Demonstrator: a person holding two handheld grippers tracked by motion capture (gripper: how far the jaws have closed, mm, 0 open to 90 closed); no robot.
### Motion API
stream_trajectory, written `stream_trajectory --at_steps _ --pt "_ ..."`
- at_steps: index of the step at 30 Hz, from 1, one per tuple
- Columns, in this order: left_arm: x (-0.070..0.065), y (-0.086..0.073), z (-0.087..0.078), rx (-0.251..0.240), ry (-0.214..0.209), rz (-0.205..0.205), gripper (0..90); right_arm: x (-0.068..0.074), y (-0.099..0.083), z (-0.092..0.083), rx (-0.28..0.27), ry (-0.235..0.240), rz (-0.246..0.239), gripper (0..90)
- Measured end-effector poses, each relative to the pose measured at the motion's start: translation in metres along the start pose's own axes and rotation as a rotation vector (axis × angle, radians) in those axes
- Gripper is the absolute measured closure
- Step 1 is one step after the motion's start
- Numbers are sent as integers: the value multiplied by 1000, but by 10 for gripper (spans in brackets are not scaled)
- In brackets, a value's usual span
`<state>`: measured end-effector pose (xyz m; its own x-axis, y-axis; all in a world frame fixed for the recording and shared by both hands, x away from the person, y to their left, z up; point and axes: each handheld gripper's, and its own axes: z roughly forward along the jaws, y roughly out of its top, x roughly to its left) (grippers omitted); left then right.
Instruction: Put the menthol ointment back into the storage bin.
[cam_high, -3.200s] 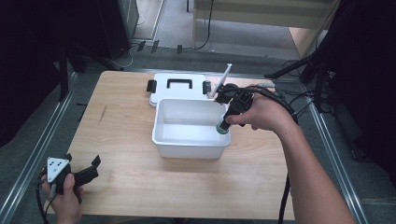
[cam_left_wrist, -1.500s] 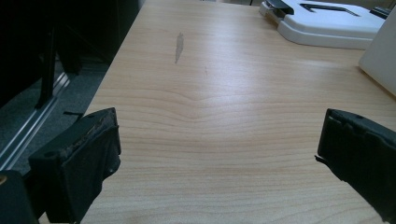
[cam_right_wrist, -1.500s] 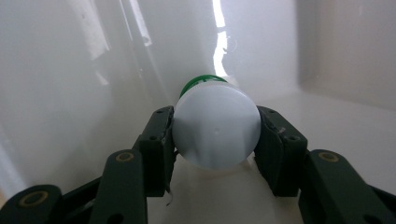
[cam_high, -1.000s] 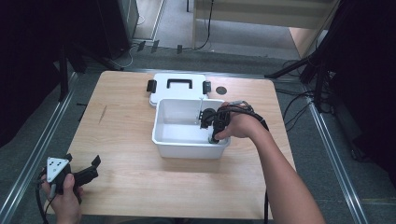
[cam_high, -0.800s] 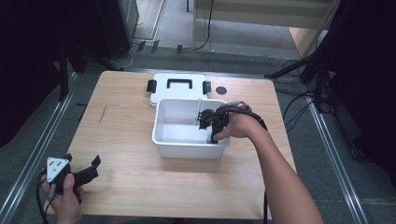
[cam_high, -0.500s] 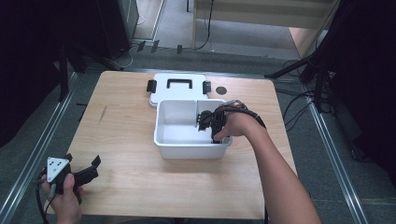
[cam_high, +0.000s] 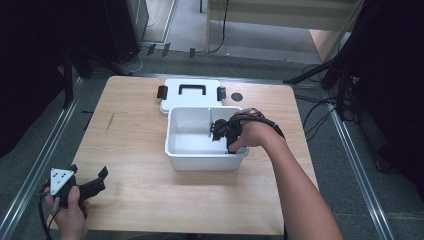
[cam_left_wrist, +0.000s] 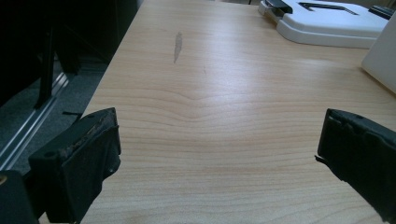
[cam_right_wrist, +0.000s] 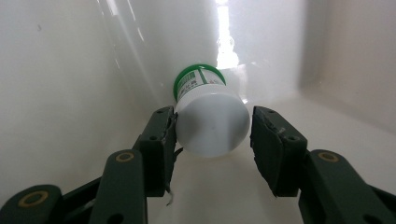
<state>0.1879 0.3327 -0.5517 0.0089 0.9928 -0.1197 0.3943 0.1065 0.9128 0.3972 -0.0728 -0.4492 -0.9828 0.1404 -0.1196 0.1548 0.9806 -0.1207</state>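
Observation:
A white bottle with a green-edged label lies on its side inside the white bin, its flat white end facing the camera. My right gripper straddles it: the left jaw touches the bottle and a thin gap shows at the right jaw, so it is open. From the high view, the right gripper is down inside the bin at its right half, under the person's hand. My left gripper rests open at the table's near left corner. Bare wood lies between the jaws of the left gripper.
The bin's white lid with a black handle and clips lies flat just behind the bin. A small dark disc sits on the table to the lid's right. Cables trail off the right gripper over the bin's far right corner.
The right hand has come down from above the bin's right rim into the bin and shifted slightly left. The left gripper has stayed put.

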Motion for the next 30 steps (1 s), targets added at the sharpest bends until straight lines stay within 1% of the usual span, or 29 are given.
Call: stream_trajectory --at_steps 3,5,6,7,9,11,12,13,16,17,18,19,20,21,23,24,27,28,29,30 --pt "0 0 0 0 0 0 0 0 -1 -1 -13 4 0 509" --pt "0 0 0 0 0 -2 0 0 -4 -6 -33 -14 9 479" --pt "0 0 0 1 0 -2 0 0 -4 -6 -33 -14 9 479" --pt "0 0 0 2 0 -2 0 0 -5 -9 -40 -24 16 469" --pt "0 0 0 1 1 -3 0 -1 -8 -16 -66 -25 37 442" --pt "0 0 0 1 2 -2 0 -2 -12 -24 -99 -15 52 410" --pt "0 0 0 2 3 0 0 -1 -15 -28 -115 -6 72 396" --pt "0 0 0 2 3 0 0 -2 -17 -31 -134 -3 72 374" --pt "0 0 0 2 3 1 0 -3 -26 -43 -183 -1 100 304" --pt "0 0 0 1 4 0 0 -3 -29 -47 -202 1 116 279" --pt "0 0 0 -1 5 1 0 -4 -36 -55 -246 2 134 238" --pt "0 0 0 -1 5 1 0 -4 -36 -55 -246 2 134 238" --pt "0 0 0 -1 4 2 0 -3 -40 -60 -266 -4 154 208" --pt "0 0 0 -1 5 2 0 -3 -44 -64 -281 -15 170 182" --pt "0 0 0 -1 5 3 0 -2 -52 -72 -308 -47 204 166" --pt "0 0 0 -1 4 3 0 -1 -56 -75 -326 -64 221 142" --pt "0 0 0 -1 4 2 0 -1 -70 -81 -391 -67 275 121" --pt "0 0 0 1 4 4 0 0 -75 -81 -413 -70 300 89" --pt "0 0 0 3 4 6 0 0 -79 -81 -432 -66 318 38" --pt "0 0 0 3 3 6 0 0 -84 -80 -446 -68 346 11"
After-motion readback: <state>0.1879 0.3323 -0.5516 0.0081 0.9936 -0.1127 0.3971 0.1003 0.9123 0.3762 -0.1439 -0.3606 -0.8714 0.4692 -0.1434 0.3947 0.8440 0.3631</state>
